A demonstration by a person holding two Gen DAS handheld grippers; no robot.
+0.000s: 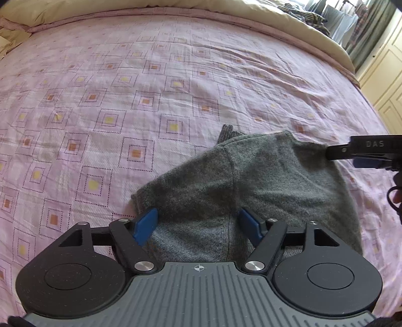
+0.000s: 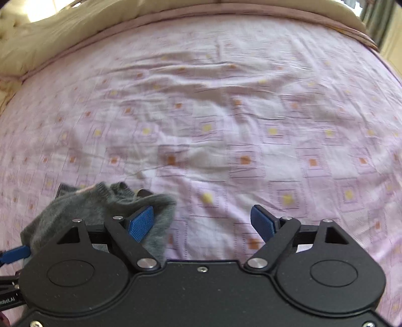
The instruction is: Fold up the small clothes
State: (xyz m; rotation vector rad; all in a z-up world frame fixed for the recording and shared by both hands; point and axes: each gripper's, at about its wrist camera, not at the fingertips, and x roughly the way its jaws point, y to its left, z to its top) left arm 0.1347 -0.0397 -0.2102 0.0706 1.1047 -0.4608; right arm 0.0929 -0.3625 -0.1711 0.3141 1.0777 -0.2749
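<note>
A grey knit garment [image 1: 251,186] lies partly folded on the pink patterned bedspread [image 1: 125,100], with a ribbed cuff poking out at its far edge. My left gripper [image 1: 198,223] stands open over the garment's near part, one blue pad on either side of the fabric and nothing pinched. My right gripper [image 1: 334,152] reaches in from the right at the garment's far right corner. In the right wrist view the right gripper [image 2: 201,218] is open; its left pad [image 2: 140,222] overlaps the edge of the garment [image 2: 95,208], and bare bedspread shows between the fingers.
A beige duvet [image 1: 150,7] runs along the bed's far edge. Patterned clothes [image 1: 309,17] are heaped at the far right corner. Cream cupboard doors [image 1: 387,75] stand beyond the bed's right side. Wrinkled bedspread [image 2: 226,113] stretches ahead of both grippers.
</note>
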